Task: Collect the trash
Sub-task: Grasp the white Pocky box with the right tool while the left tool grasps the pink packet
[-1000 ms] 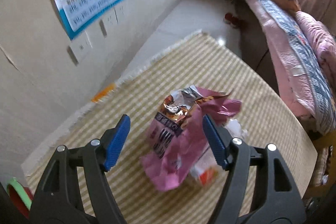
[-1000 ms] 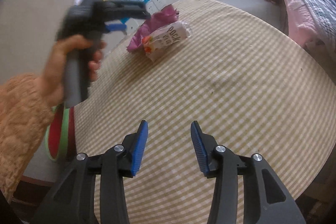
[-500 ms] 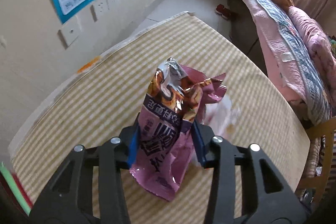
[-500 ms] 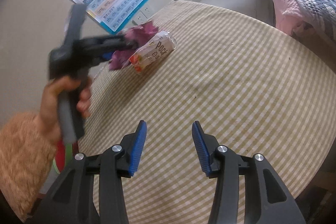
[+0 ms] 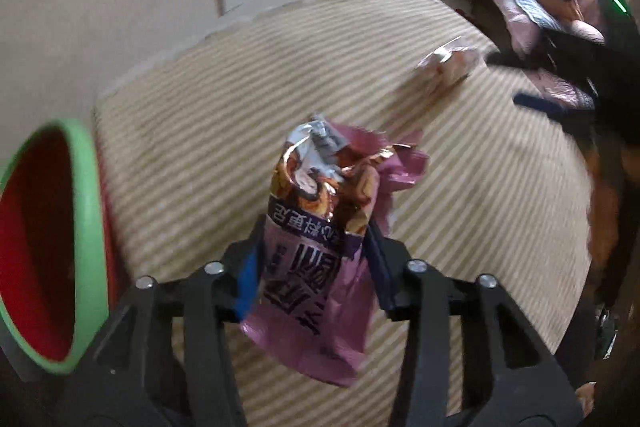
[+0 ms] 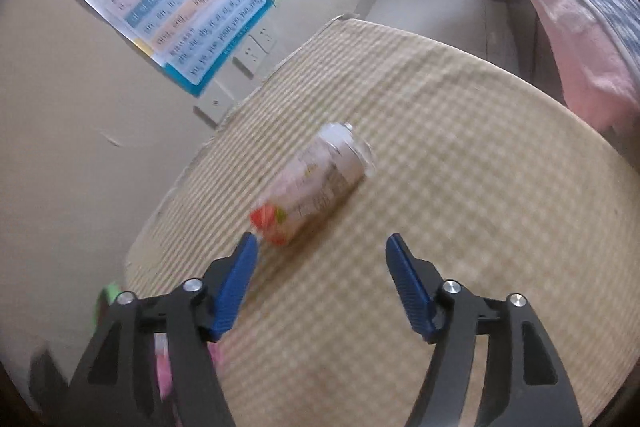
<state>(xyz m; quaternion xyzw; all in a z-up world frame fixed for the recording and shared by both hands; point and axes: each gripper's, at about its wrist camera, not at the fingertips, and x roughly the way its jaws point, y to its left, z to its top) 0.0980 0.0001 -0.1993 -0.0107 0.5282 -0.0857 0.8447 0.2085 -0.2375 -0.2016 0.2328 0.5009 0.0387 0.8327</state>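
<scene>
A crumpled purple snack bag [image 5: 316, 267] hangs above the checked tablecloth [image 5: 200, 115], pinched between the pads of my left gripper [image 5: 316, 247], whose jaws are opening. A red bin with a green rim [image 5: 86, 227] stands just left of it. A white snack packet with a red end [image 6: 316, 183] lies on the cloth [image 6: 460, 187]. My right gripper [image 6: 320, 241] hovers just short of it, its jaws opening with nothing between them; the left fingertip [image 6: 246, 247] is beside the packet's red end. The same packet [image 5: 448, 67] shows far right in the left wrist view.
A wall with posters [image 6: 180, 7] and sockets [image 6: 252, 51] runs along the table's far-left edge. A bed with a pink quilt [image 6: 580, 27] stands beyond the table at right. The bin's green rim [image 6: 106, 297] peeks past the table's left edge.
My left gripper closed on the purple bag, lifted it and carried it left toward the bin. My right gripper moved up to the white packet and spread its jaws wider.
</scene>
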